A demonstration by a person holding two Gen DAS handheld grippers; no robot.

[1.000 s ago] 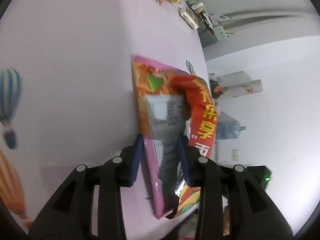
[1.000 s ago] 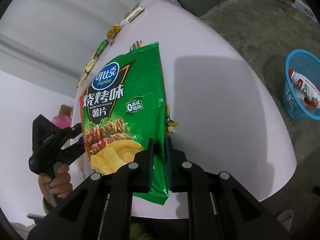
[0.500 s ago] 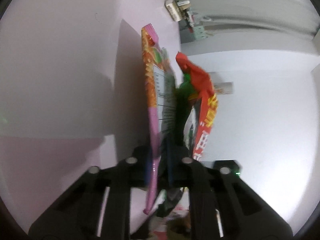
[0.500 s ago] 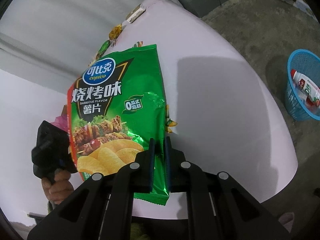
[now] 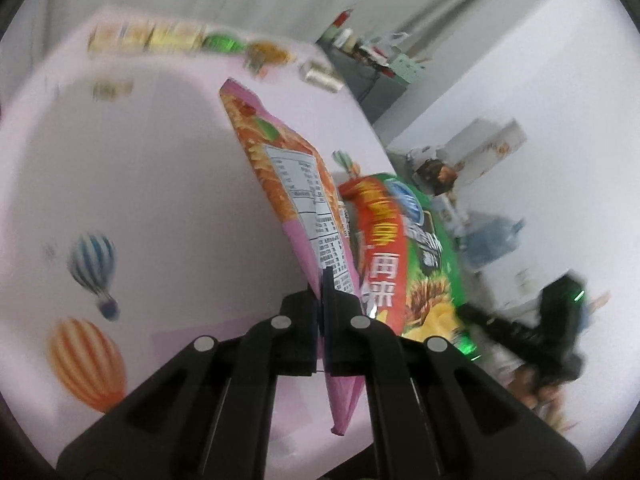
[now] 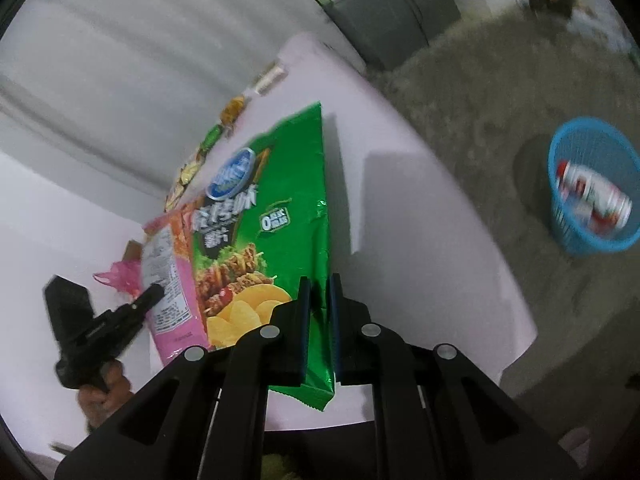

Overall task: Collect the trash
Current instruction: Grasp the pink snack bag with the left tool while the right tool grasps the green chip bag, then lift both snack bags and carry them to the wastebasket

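The left gripper (image 5: 322, 312) pinches the pink bag (image 5: 296, 188) and the right gripper (image 6: 319, 312) pinches the green bag (image 6: 280, 216) above the table (image 6: 420, 240), but neither is in the blue basket (image 6: 560, 236) yet, and small wrappers (image 5: 168, 38) wait at the table's far edge.

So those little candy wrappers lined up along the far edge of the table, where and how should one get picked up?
Probably by a twisted end, coming down from above. The candy wrappers look small and lie flat on the pink tablecloth, so a side approach would likely just push them along. They are blurred, so the exact shape is unclear. Both the left gripper and the right gripper are shut on snack bags now.
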